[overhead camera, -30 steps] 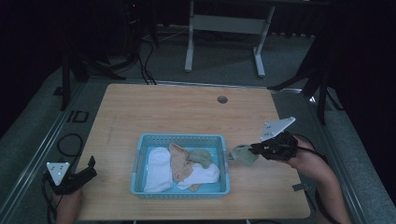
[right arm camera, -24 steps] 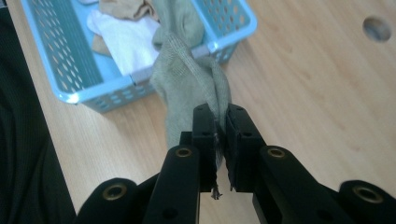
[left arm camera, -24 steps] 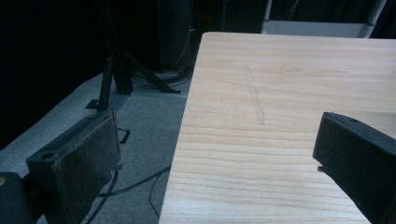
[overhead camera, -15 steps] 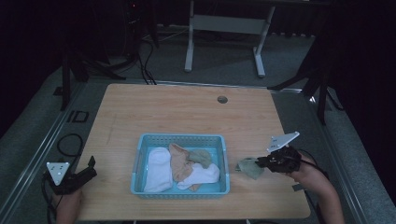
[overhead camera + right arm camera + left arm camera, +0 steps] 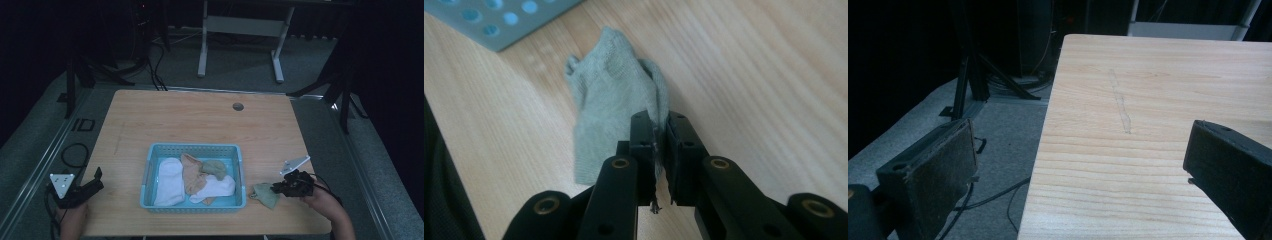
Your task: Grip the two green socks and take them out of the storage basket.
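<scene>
A pale wooden table point(image 5: 200, 125) with a small round hole point(image 5: 238, 106) near its far edge stands on grey carpet in a dark room, with a white desk frame point(image 5: 240, 35) and black stands with trailing cables behind it. On the table, a light blue basket point(image 5: 194, 149) holds a white sock point(image 5: 169, 180), a tan one point(image 5: 191, 172) and a green one point(image 5: 215, 168). Just right of the basket, a grey-green sock point(image 5: 609, 95) lies on the wood with its edge pinched in the closed right gripper point(image 5: 659, 131), while the left gripper point(image 5: 1083, 165) hangs at the table's left edge with jaws wide and empty; the room's far corners are too dark to make out.
</scene>
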